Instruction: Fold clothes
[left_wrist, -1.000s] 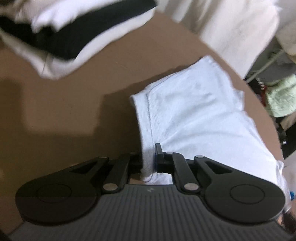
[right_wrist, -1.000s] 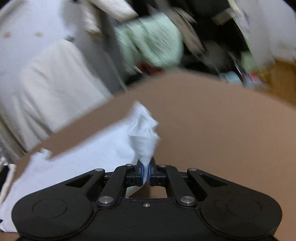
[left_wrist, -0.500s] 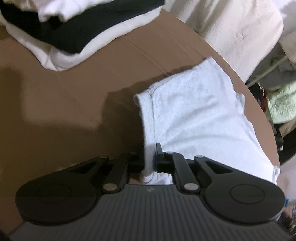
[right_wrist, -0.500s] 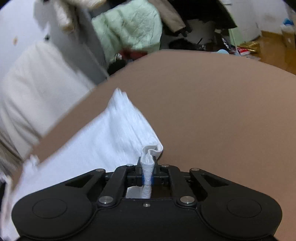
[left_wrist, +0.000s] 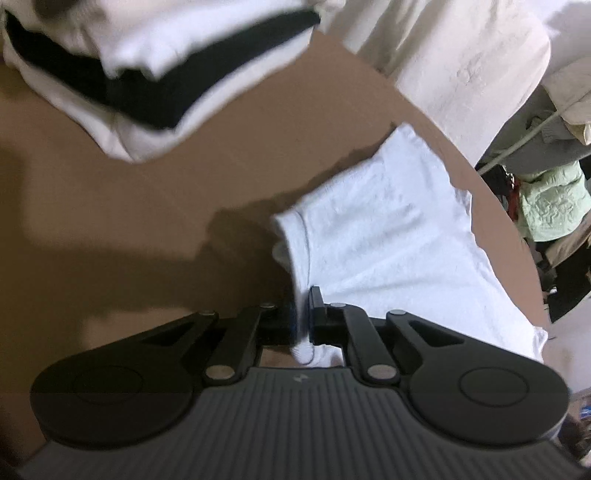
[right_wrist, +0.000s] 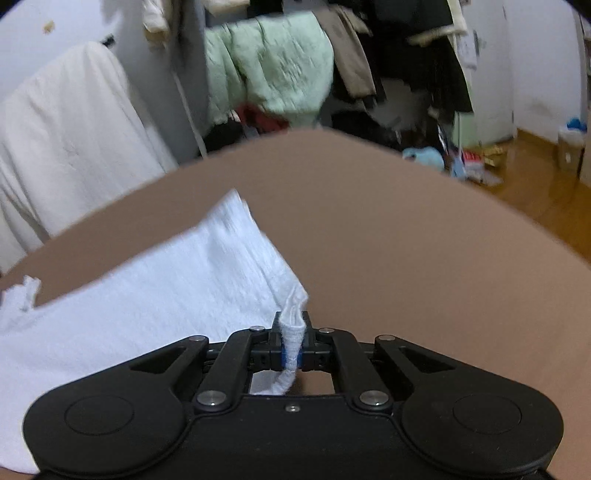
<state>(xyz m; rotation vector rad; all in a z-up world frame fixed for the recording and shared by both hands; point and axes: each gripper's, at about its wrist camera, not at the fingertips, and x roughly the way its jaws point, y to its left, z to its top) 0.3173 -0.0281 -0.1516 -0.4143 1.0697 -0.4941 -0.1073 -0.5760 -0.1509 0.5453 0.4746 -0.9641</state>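
Observation:
A white garment (left_wrist: 388, 243) lies spread on the brown table (left_wrist: 129, 229), reaching toward the table's far right rim. My left gripper (left_wrist: 303, 314) is shut on its hemmed near edge, and a fold of cloth hangs down between the pads. In the right wrist view the same white garment (right_wrist: 166, 280) stretches away to the left. My right gripper (right_wrist: 291, 343) is shut on a bunched corner of it, pinched upright between the blue pads. Both held edges are lifted a little off the table.
A stack of folded white and black clothes (left_wrist: 147, 74) sits at the table's far left. A cream cover (right_wrist: 66, 140) hangs beyond the table edge. A pale green quilted jacket (right_wrist: 273, 62) and dark clothes hang behind, with clutter on the wooden floor (right_wrist: 535, 184).
Both grippers have risen slightly with the garment held. In the right wrist view the bunched corner has flattened and the view has tilted up toward the hanging clothes. The folded stack looms nearer on the left.

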